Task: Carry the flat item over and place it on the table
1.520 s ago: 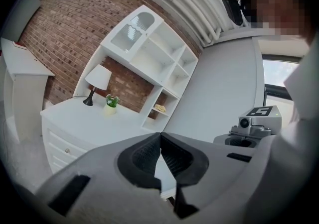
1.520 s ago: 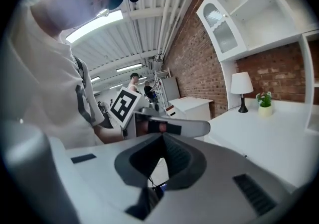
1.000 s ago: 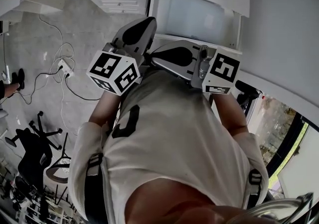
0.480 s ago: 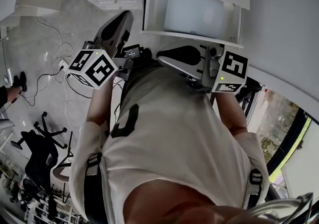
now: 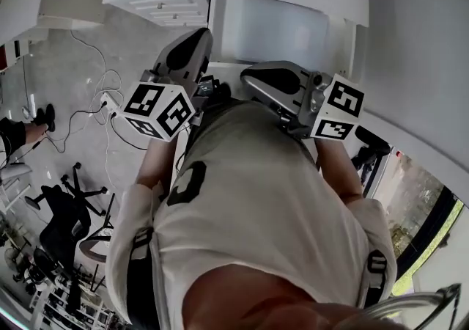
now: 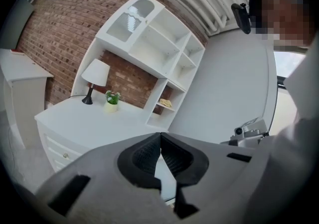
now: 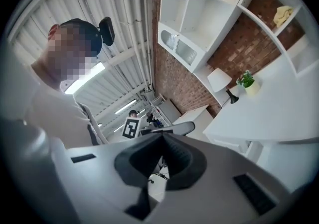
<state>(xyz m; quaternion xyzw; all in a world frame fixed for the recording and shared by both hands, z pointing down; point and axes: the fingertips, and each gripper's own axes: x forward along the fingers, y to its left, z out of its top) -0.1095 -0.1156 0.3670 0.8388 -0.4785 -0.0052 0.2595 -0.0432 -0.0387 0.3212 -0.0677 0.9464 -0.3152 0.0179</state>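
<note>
Left gripper view: left gripper [image 6: 160, 138] fingers together, empty; right gripper [image 7: 162, 139] same.

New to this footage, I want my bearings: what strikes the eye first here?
The left gripper and right gripper, both shut and empty, are held before the person's white shirt. Ahead, a white table bears a lamp and a small potted plant, beside white shelves against a brick wall.

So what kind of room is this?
Probably an office or studio set up like a home room: a brick wall, a white desk with a lamp and potted plant, and office chairs with loose cables on the floor.
</note>
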